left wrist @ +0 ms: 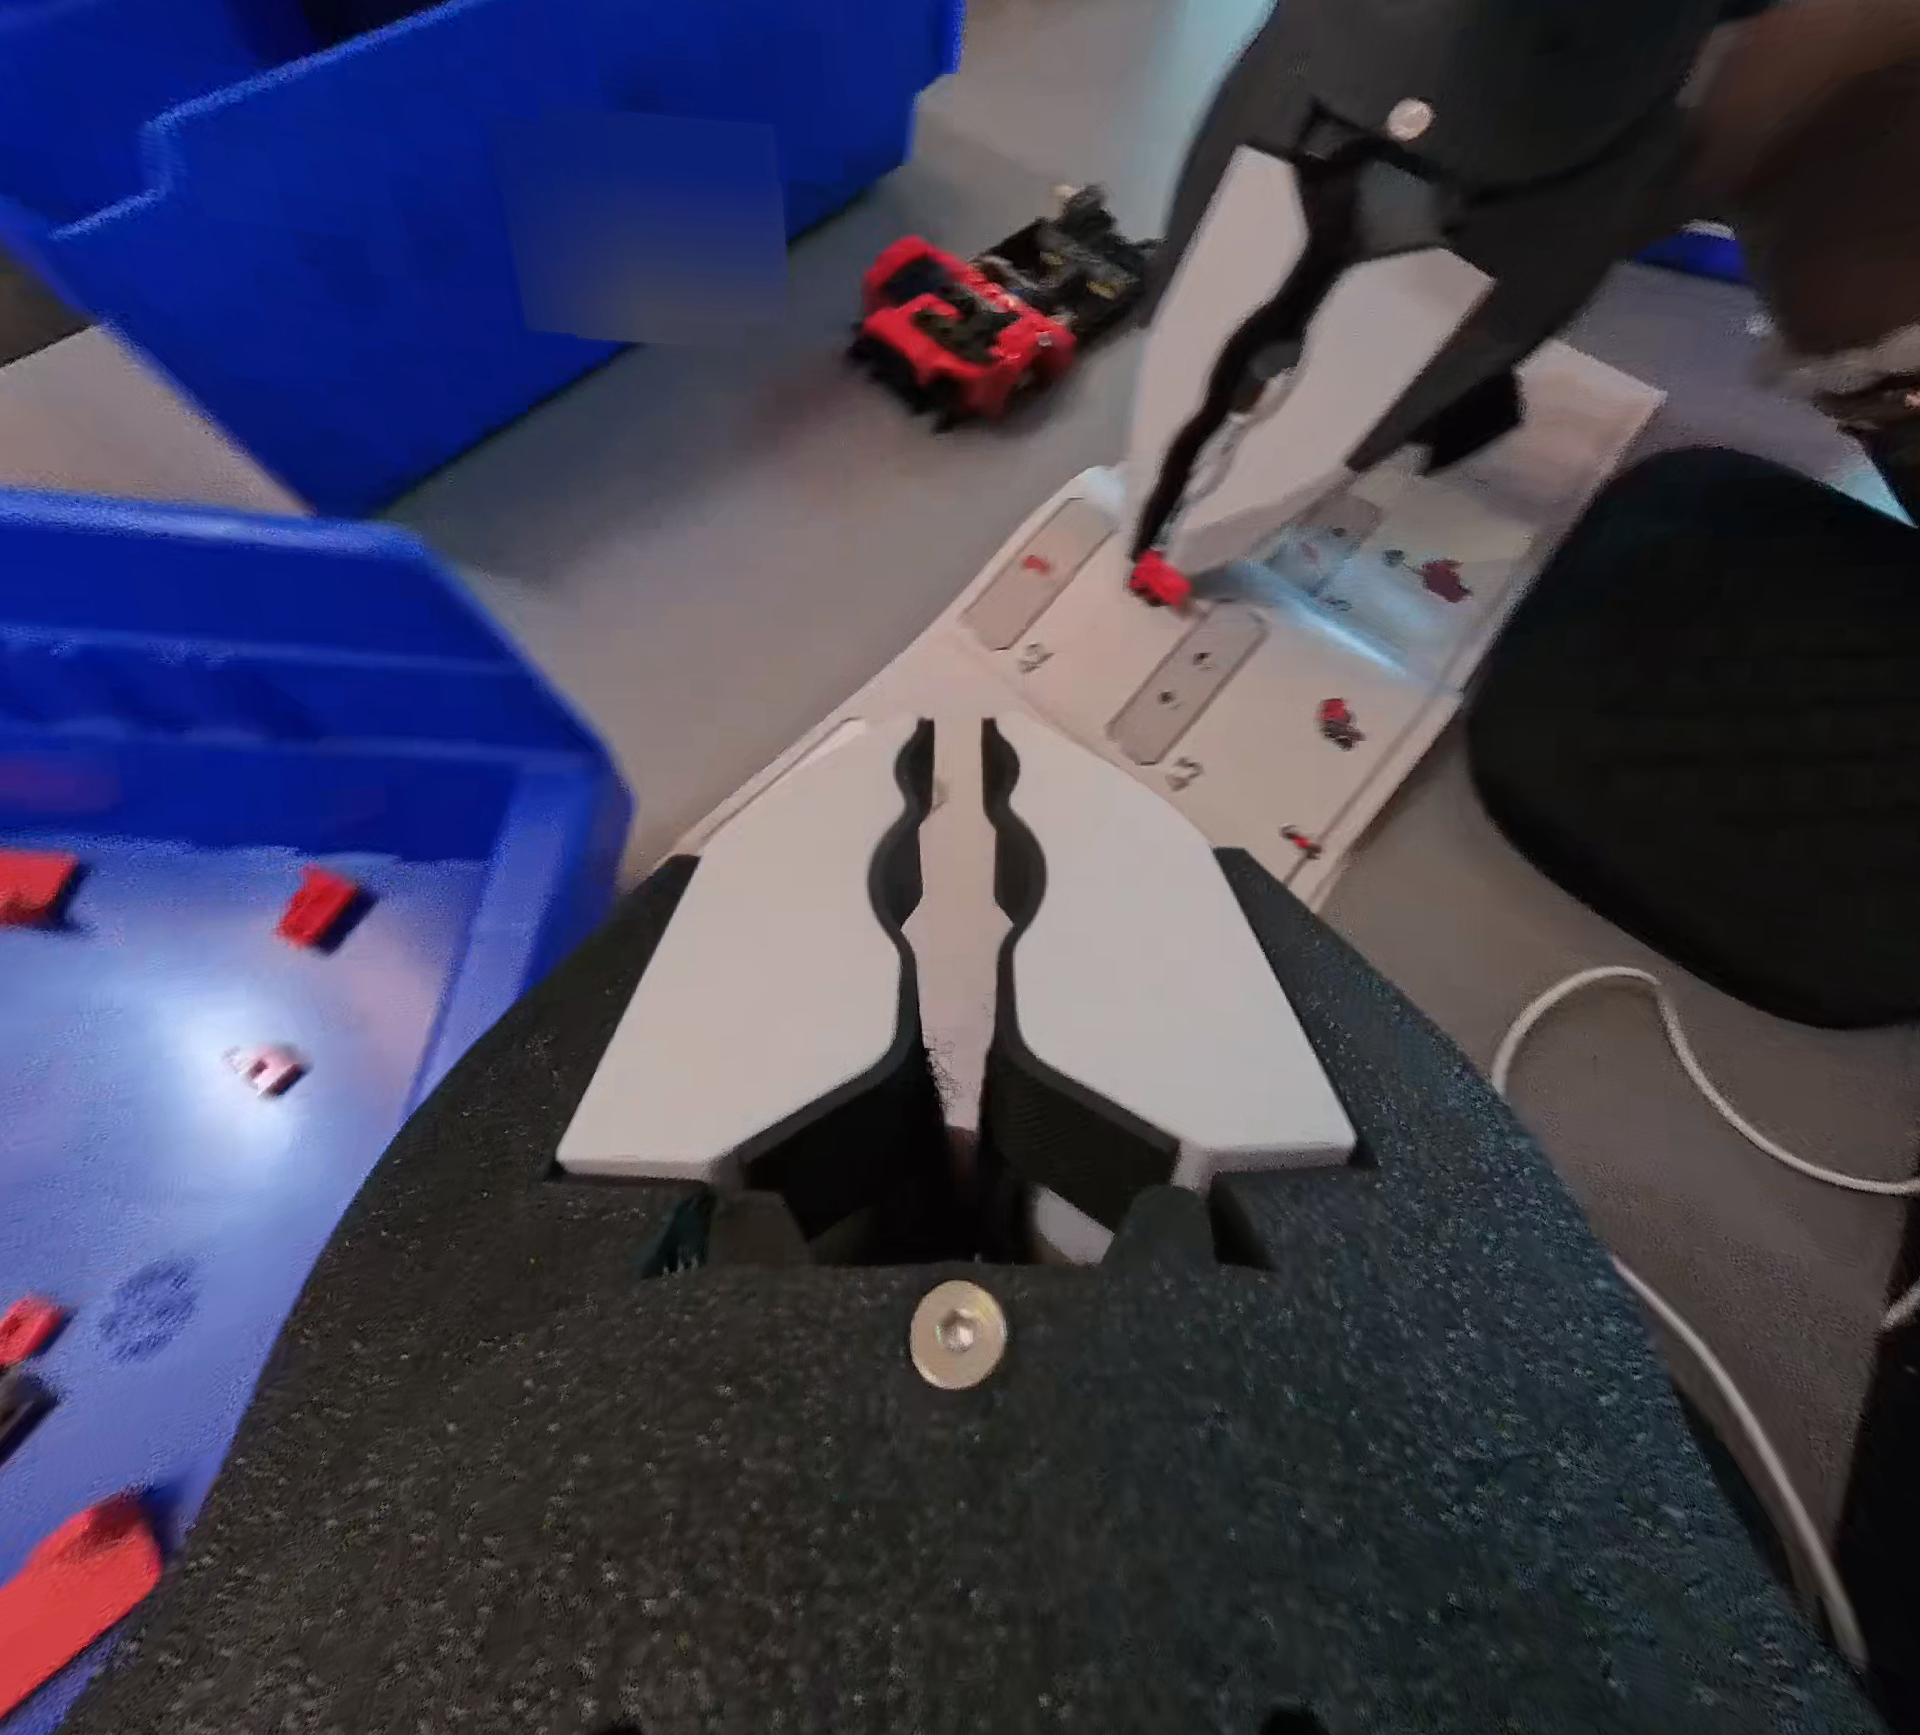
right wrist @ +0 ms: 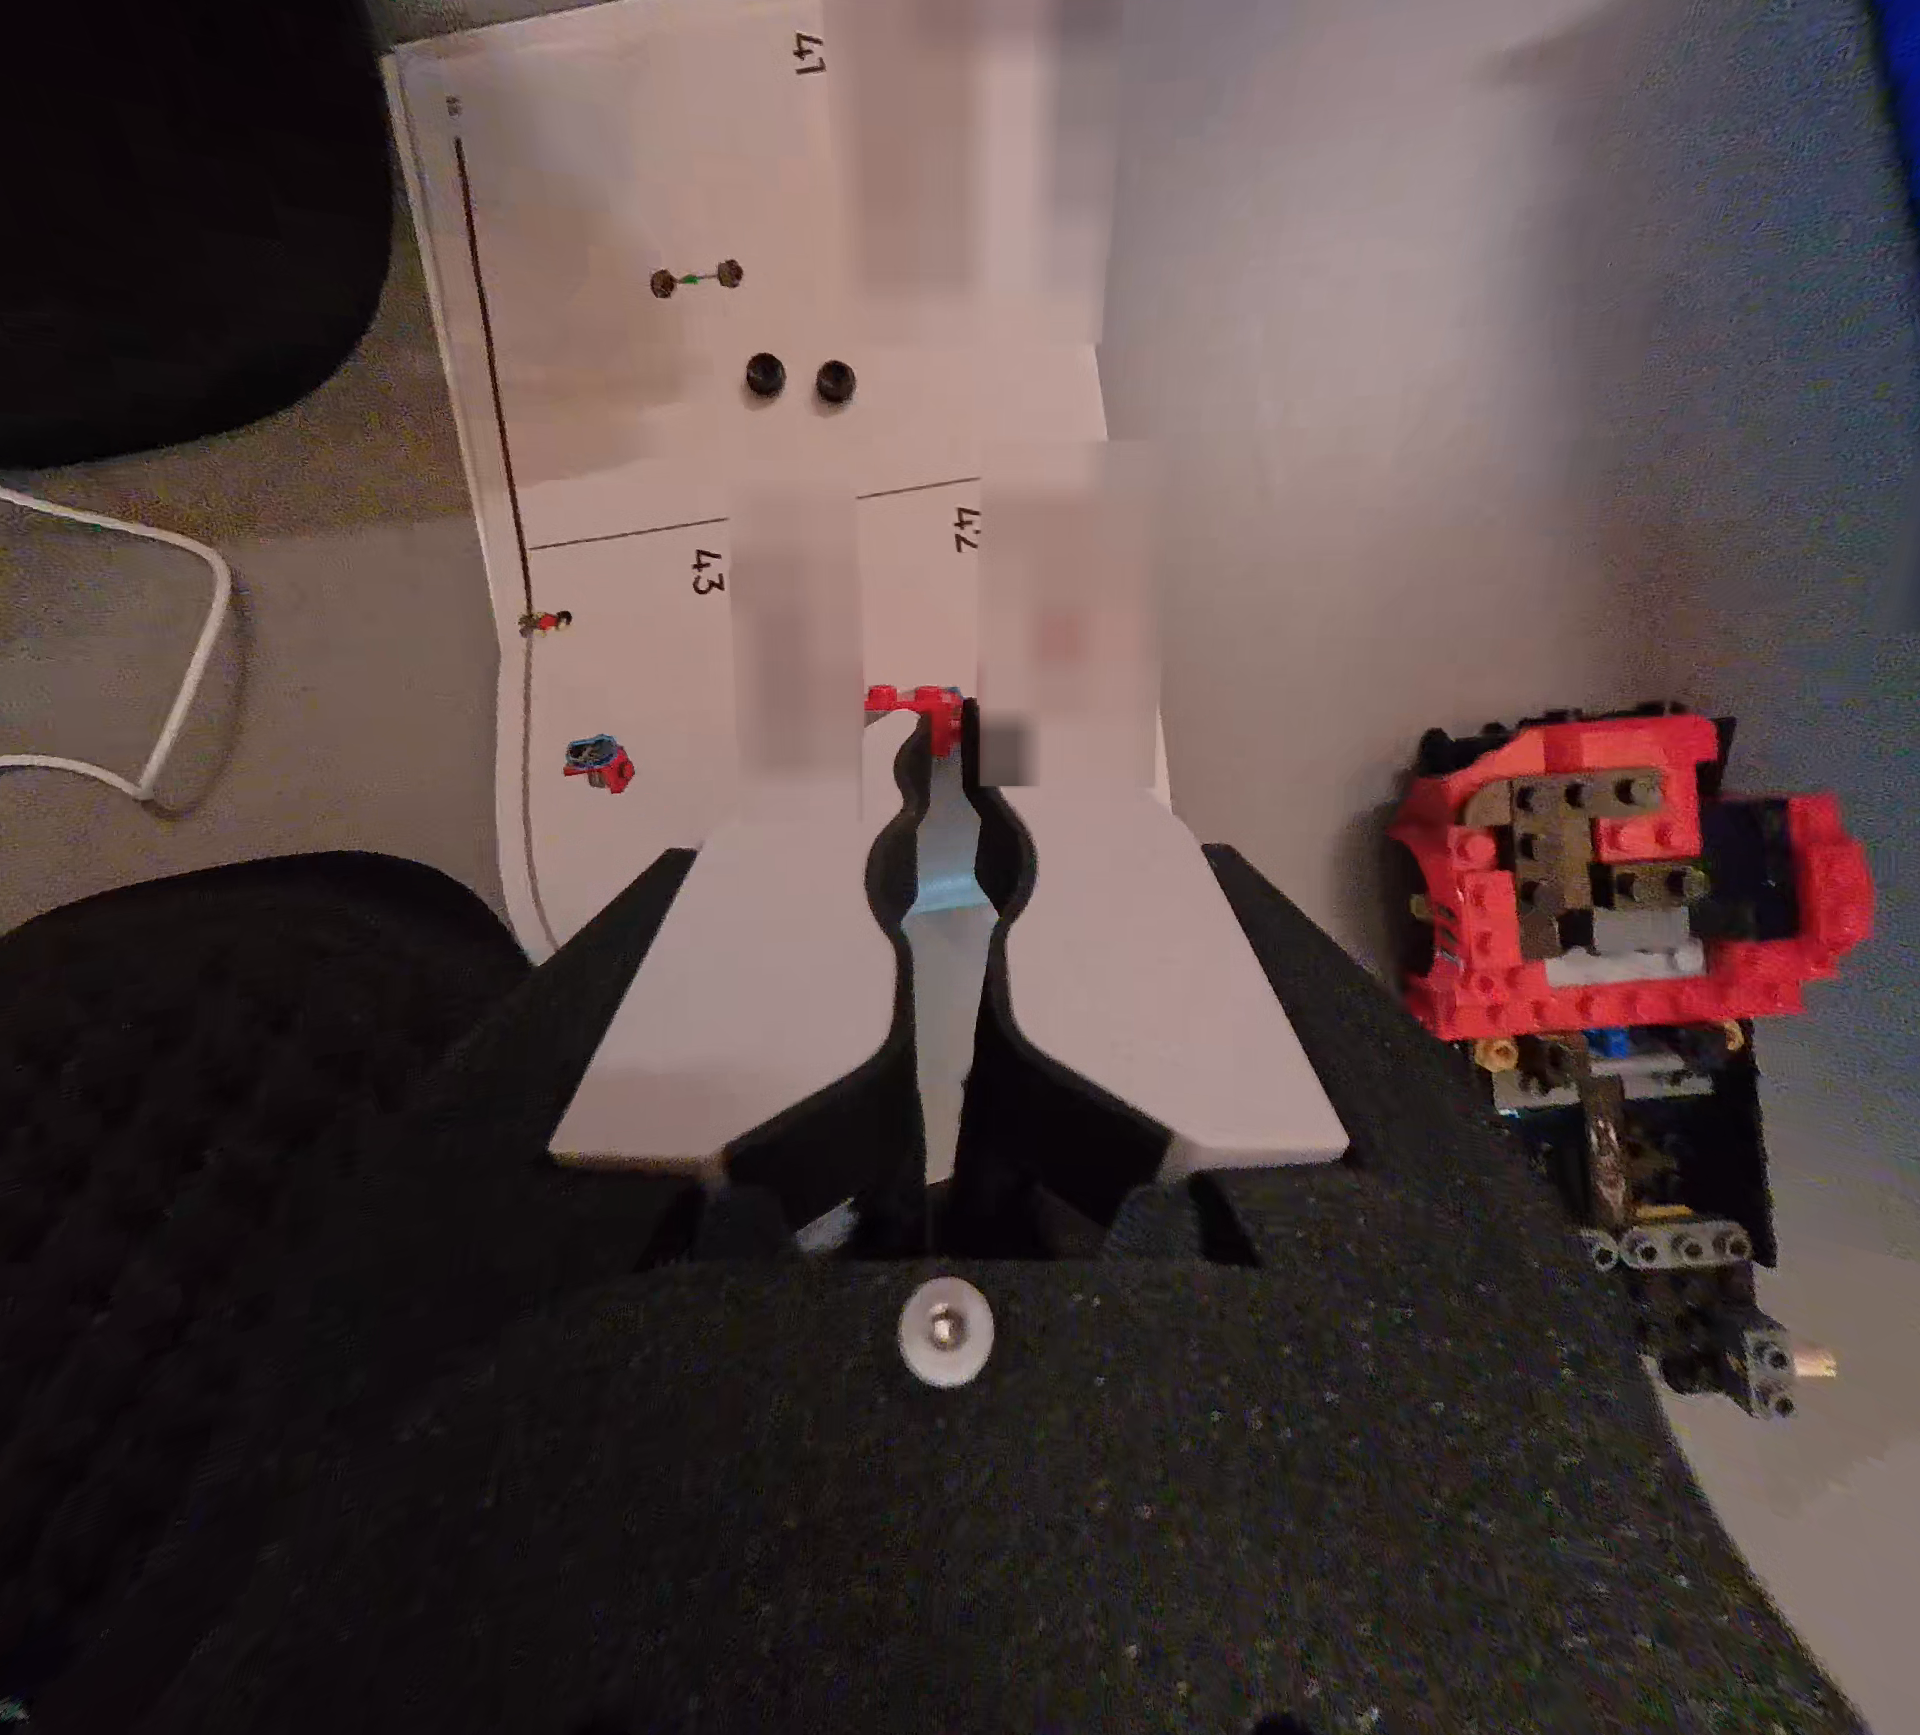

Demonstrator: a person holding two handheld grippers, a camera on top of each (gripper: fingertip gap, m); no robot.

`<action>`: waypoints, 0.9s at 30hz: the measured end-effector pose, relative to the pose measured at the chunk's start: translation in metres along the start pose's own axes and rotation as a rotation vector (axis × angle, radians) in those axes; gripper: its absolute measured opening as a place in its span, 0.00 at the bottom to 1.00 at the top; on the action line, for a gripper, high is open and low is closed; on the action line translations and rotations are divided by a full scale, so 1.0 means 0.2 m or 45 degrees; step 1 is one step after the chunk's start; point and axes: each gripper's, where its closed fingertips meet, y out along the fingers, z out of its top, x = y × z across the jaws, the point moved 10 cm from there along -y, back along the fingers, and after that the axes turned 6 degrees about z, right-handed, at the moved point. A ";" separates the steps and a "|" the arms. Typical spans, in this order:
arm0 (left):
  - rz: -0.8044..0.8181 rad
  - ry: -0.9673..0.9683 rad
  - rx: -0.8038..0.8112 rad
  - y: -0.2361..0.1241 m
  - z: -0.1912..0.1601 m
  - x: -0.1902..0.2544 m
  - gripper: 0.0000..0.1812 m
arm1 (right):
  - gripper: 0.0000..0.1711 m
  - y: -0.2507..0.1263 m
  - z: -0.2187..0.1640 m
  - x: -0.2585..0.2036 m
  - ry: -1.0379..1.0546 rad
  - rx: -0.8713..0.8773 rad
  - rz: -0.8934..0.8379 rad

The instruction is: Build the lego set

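My right gripper (right wrist: 940,729) is shut on a small red lego piece (right wrist: 920,706) and holds it at the open instruction booklet (right wrist: 644,179). In the left wrist view the right gripper (left wrist: 1164,558) points down at the booklet (left wrist: 1247,709) with the red piece (left wrist: 1158,582) in its tips. My left gripper (left wrist: 956,735) is shut with only a thin slit and holds nothing, hovering over the booklet's near edge. The partly built red and black lego car (left wrist: 987,303) lies on the grey table beyond; it sits right of my right gripper (right wrist: 1600,906).
Two blue bins stand at the left, a large far one (left wrist: 416,127) and a near one (left wrist: 260,906) holding several loose red pieces. A black cushion (left wrist: 1714,750) and a white cable (left wrist: 1683,1114) lie at the right. Two small black round shapes (right wrist: 800,379) sit on the page. Spacing between my two grippers at the tips: around 11 centimetres.
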 end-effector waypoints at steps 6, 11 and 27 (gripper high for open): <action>0.085 0.174 -0.020 0.12 -0.02 0.06 0.06 | 0.03 -0.02 0.00 0.00 -0.030 0.041 -0.043; 0.083 0.039 0.238 0.09 -0.04 -0.01 0.05 | 0.03 0.07 -0.01 0.00 -0.047 -0.087 -0.075; 0.265 0.220 0.244 0.11 -0.07 0.00 0.06 | 0.06 0.08 0.00 -0.01 -0.096 -0.030 -0.108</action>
